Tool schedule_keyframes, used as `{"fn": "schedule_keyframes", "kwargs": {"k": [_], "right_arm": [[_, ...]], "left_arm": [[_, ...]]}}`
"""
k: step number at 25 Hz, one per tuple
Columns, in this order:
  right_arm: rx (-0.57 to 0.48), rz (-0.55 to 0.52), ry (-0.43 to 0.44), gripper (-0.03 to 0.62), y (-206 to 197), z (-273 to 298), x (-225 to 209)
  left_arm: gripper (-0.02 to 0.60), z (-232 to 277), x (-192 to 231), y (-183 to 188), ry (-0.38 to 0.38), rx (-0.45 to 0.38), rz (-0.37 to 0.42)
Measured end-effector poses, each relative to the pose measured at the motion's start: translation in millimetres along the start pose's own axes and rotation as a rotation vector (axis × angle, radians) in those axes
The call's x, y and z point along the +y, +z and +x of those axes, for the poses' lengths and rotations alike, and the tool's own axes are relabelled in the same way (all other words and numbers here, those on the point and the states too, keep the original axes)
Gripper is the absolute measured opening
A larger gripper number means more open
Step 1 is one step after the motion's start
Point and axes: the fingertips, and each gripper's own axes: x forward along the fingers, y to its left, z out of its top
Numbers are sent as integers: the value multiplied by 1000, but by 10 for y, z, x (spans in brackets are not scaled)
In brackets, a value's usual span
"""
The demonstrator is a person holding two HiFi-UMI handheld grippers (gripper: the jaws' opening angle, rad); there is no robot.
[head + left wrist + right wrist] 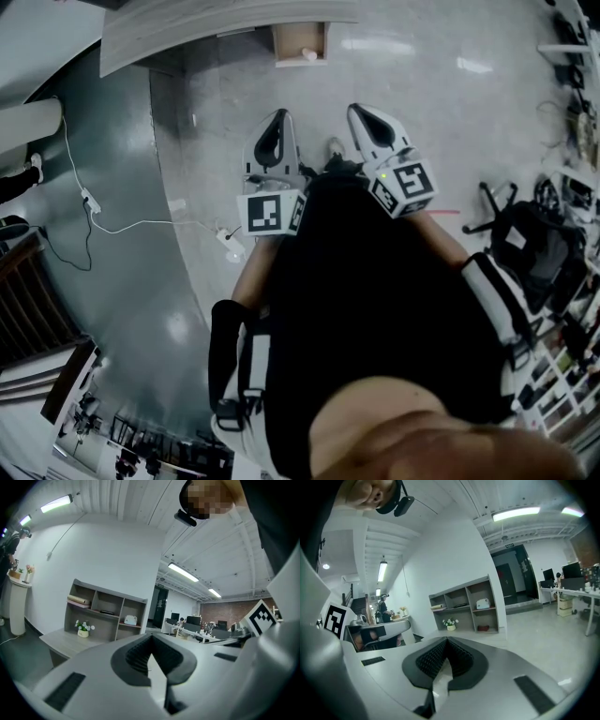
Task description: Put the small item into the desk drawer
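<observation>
The left gripper (275, 117) and right gripper (361, 111) point forward side by side before the person's chest, the 2 pairs of jaws closed together on nothing. A small pale item (308, 54) lies in the open drawer (289, 39) of the desk (206, 28), well ahead across the glossy floor (450, 122). A shelf unit (105, 611) stands on the desk.

The drawer (300, 42) juts from the bench (216, 28), an item (309, 54) in it. A shelf (105, 611) stands on the bench, a plant (83, 629) before it.
</observation>
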Motion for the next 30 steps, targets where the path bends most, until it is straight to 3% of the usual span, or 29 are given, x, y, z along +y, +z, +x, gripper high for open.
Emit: {"fn": "schedule_keyframes", "kwargs": {"k": [30], "right_arm": [[-1,-4,-5,-2,-54,46,-2]], "left_arm": [[-2,-6,35,-25,-13,19,4]]}}
